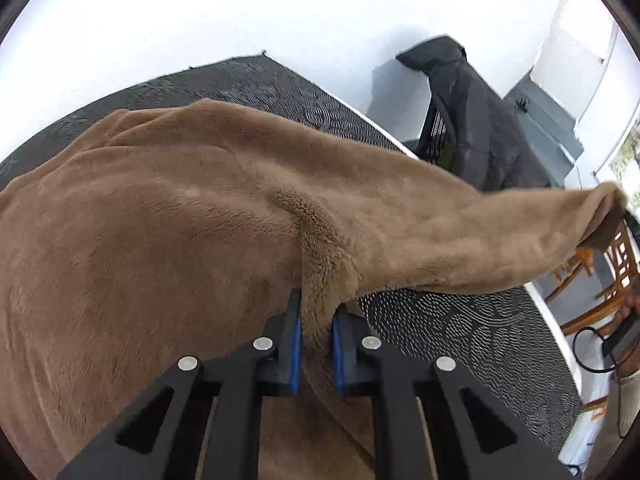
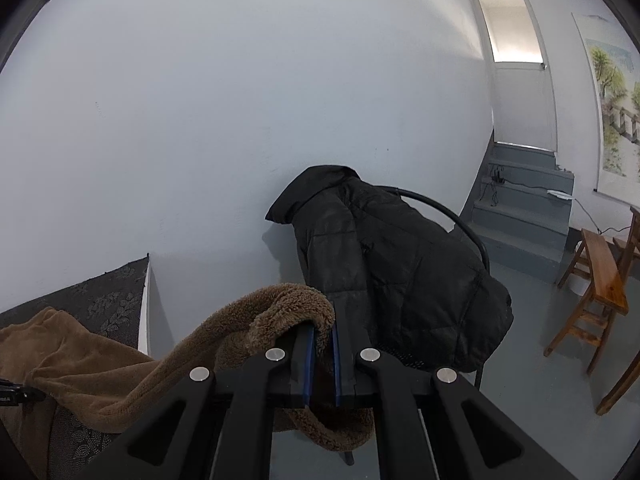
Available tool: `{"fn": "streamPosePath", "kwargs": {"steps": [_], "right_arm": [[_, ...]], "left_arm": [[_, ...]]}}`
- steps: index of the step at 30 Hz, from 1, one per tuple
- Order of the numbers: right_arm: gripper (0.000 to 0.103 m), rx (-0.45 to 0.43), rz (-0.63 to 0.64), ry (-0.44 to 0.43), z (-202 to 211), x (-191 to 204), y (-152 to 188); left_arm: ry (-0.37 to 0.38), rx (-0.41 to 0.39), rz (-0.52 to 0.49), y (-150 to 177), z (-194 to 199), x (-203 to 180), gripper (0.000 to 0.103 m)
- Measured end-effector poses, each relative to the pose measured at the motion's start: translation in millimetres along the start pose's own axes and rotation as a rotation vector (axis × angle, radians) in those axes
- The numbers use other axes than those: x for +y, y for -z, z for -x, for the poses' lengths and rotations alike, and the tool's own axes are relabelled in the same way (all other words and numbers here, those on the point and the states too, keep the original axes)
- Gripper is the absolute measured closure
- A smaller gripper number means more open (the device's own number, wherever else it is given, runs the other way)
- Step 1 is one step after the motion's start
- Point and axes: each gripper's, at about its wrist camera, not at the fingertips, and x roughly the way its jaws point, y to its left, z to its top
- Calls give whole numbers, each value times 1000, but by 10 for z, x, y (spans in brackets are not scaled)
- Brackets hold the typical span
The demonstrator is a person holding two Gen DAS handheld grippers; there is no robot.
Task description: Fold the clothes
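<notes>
Soft, even daylight; fisheye edges curve and darken.

A plain room in a home, sparsely furnished; bare white walls [image 2: 240, 120] and a grey painted floor [image 2: 540, 380]; a black padded jacket [image 2: 400, 264] is draped over a dark metal-framed chair [image 2: 448, 208]; grey steps [image 2: 520, 216] climb to a pale door [image 2: 520, 92] with a lit pane above it; a landscape painting [image 2: 616, 112] hangs on the right wall; wooden stools [image 2: 600, 280] stand near the steps; a dark floral-patterned cloth [image 1: 280, 80] covers the tabletop, with a brown fleece garment [image 1: 160, 220] on it.
</notes>
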Motion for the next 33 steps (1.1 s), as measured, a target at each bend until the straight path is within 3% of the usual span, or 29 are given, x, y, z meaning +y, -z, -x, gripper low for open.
{"fn": "streamPosePath", "kwargs": {"steps": [6,7,8,10,11,16,23,28,33], "right_arm": [[94,127,-70,-53,-104,-215,307],[88,155,-93,-72,-102,-285,397],[82,171,-105,-82,-95,-333,463],[30,204,-148,-88,-29,-483,635],[23,219,-171,-90,6,-560,721],[22,323,-284,-137,176,-879,1054],[22,446,-464,-309,207,-1088,1304],[22,553,-548,-426,186,-1337,1677],[22,566,-816,-509,180,-1583,2002]], "left_arm": [[61,-19,124,48,101,278,89],[69,-20,145,49,98,320,89],[76,-20,166,51,96,361,89],[89,-20,195,78,118,413,89],[91,-19,200,78,110,404,89],[89,-5,210,76,59,411,89],[108,16,259,107,10,492,87],[131,26,296,105,-21,557,86],[133,26,303,116,-27,557,86]]}}
